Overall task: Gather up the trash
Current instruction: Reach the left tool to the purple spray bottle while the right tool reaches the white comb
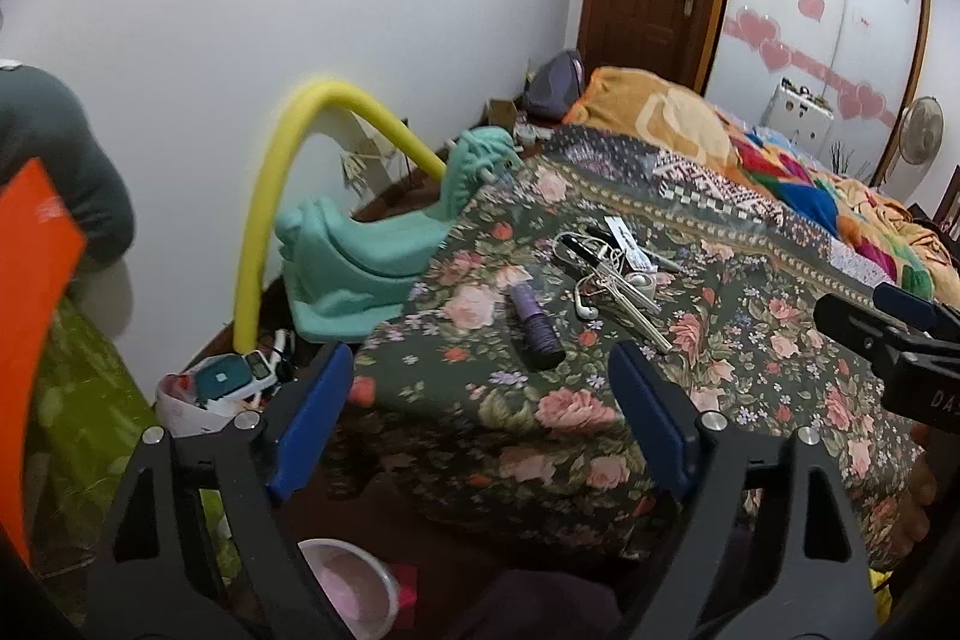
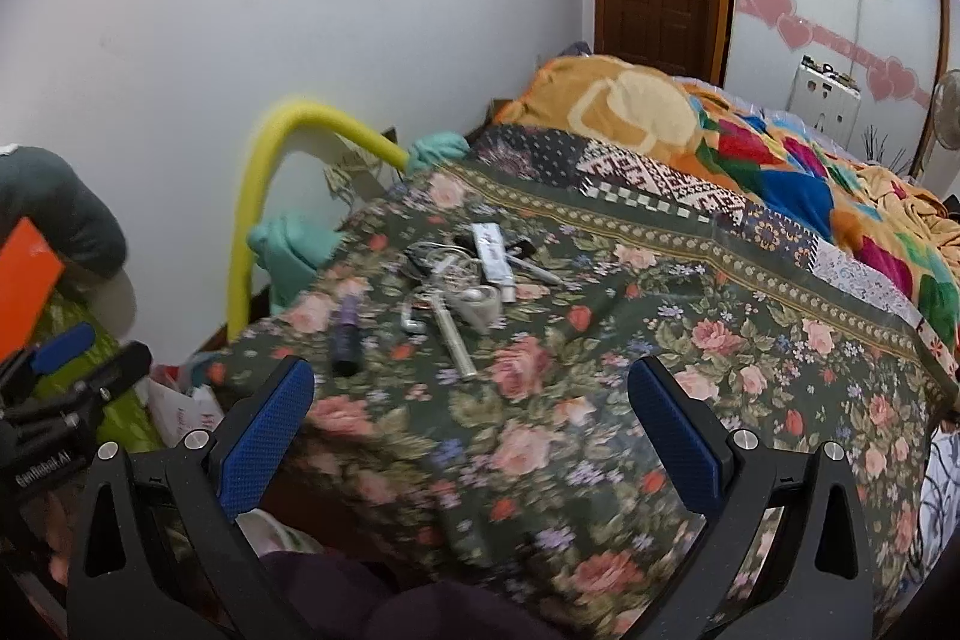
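Trash – a small clutter [image 1: 606, 274] of white earphone cable, a pen, a flat white packet and a purple tube [image 1: 536, 325] – lay on the floral bedspread [image 1: 750, 340] near the bed's foot, well ahead of both grippers.

Left wrist view: the left gripper [image 1: 480, 400] pointed down toward the bed's near corner, its blue pads spread wide with nothing between them but bedspread further off. The right gripper [image 1: 894, 340] entered at the right edge, cut off by the frame, so its jaws could not be read here. A mint-green plastic seat [image 1: 354, 268] and a yellow foam tube [image 1: 282, 172] stood beside the bed; a white bag [image 1: 186, 406] of odds and ends sat on the floor below. A sleeve [image 1: 66, 160] and an orange card [image 1: 33, 310] filled the left margin, partly cropped. A pink-lined bowl [image 1: 354, 586] showed behind the fingers, half hidden.

Right wrist view: the right gripper [image 2: 474, 418] likewise angled down over the bedspread [image 2: 750, 382], jaws wide apart and empty. The clutter [image 2: 468, 280] and purple tube [image 2: 347, 334] lay ahead, blurred. The left gripper [image 2: 66, 370] showed only in part at the left edge.
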`<action>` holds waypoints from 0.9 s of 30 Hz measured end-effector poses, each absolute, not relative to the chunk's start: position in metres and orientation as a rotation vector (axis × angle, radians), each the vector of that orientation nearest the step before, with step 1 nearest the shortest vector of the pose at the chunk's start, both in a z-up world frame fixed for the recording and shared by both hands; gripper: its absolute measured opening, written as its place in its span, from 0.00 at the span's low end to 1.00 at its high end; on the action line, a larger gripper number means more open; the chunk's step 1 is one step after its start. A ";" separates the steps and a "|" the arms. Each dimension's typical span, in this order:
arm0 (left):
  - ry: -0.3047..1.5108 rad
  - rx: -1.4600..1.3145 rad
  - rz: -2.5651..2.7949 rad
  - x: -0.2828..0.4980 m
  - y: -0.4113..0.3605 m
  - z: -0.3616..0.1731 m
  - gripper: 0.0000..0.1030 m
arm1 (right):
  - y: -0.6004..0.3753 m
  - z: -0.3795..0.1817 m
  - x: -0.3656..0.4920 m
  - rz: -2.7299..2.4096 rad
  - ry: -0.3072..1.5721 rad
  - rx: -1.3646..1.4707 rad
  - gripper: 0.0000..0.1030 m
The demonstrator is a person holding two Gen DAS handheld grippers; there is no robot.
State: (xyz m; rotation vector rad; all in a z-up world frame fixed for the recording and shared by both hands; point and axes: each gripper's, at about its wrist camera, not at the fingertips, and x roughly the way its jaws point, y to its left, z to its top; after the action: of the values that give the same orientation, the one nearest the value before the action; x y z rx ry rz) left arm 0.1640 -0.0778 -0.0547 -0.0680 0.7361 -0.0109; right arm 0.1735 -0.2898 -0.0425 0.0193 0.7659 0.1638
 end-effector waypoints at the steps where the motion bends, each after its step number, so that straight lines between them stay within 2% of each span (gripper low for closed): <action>1: 0.743 -0.064 -0.012 0.171 -0.081 -0.058 0.84 | -0.294 -0.047 0.181 0.167 0.778 0.011 0.98; 8: 0.797 -0.042 -0.010 0.228 -0.109 -0.088 0.83 | -0.299 -0.079 0.233 0.293 0.885 0.008 0.72; 17: 0.932 -0.086 -0.022 0.285 -0.118 -0.139 0.61 | -0.277 -0.138 0.289 0.462 1.053 0.016 0.32; 22: 1.007 -0.108 -0.036 0.306 -0.119 -0.167 0.44 | -0.275 -0.166 0.311 0.492 1.127 0.064 0.26; 27: 1.040 -0.124 -0.031 0.317 -0.117 -0.185 0.41 | -0.271 -0.179 0.323 0.512 1.154 0.091 0.25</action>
State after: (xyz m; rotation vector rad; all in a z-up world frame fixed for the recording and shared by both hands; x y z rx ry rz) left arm 0.3167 -0.1173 -0.1854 -0.1237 1.0396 -0.0313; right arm 0.3232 -0.2714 -0.1792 0.0914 1.1543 0.5120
